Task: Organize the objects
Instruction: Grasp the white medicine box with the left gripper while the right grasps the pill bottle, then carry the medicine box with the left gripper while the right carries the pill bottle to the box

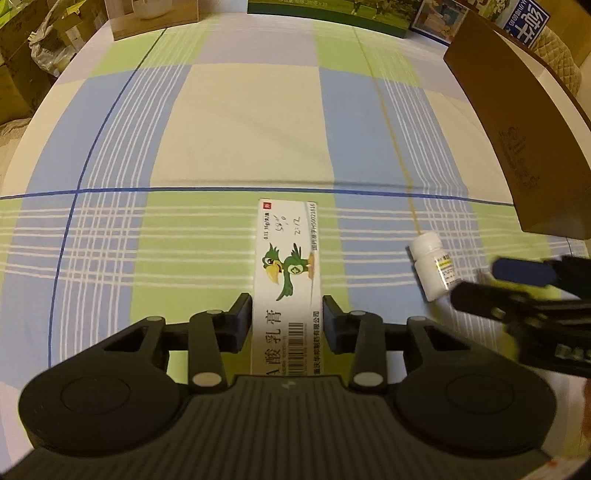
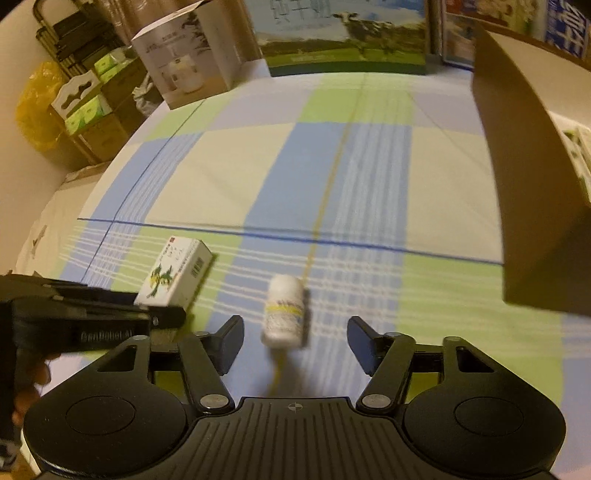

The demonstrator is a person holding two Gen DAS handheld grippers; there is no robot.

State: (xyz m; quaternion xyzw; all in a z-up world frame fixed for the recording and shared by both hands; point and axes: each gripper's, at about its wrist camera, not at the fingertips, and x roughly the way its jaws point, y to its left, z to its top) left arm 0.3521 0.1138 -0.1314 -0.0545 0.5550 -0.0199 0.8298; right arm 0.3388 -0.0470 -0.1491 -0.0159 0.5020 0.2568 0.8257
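Observation:
A white ointment box (image 1: 286, 258) with a green bird printed on it lies flat on the plaid tablecloth (image 1: 240, 129). My left gripper (image 1: 288, 317) is shut on its near end, with a pad against each long side. In the right wrist view the same box (image 2: 173, 273) shows at the left, its near end under the left gripper (image 2: 162, 308). A small white pill bottle (image 2: 284, 314) lies on its side, blurred, between the fingers of my right gripper (image 2: 295, 325), which is open with a gap on both sides. The left view shows the bottle (image 1: 432, 266) just ahead of the right gripper (image 1: 495, 286).
An open brown cardboard box (image 2: 524, 184) stands at the right, close to the bottle, with white and green items inside. A humidifier carton (image 2: 184, 55) and a milk carton with a cow (image 2: 343, 33) line the far edge. Stacked boxes (image 2: 92, 103) stand off the table's left.

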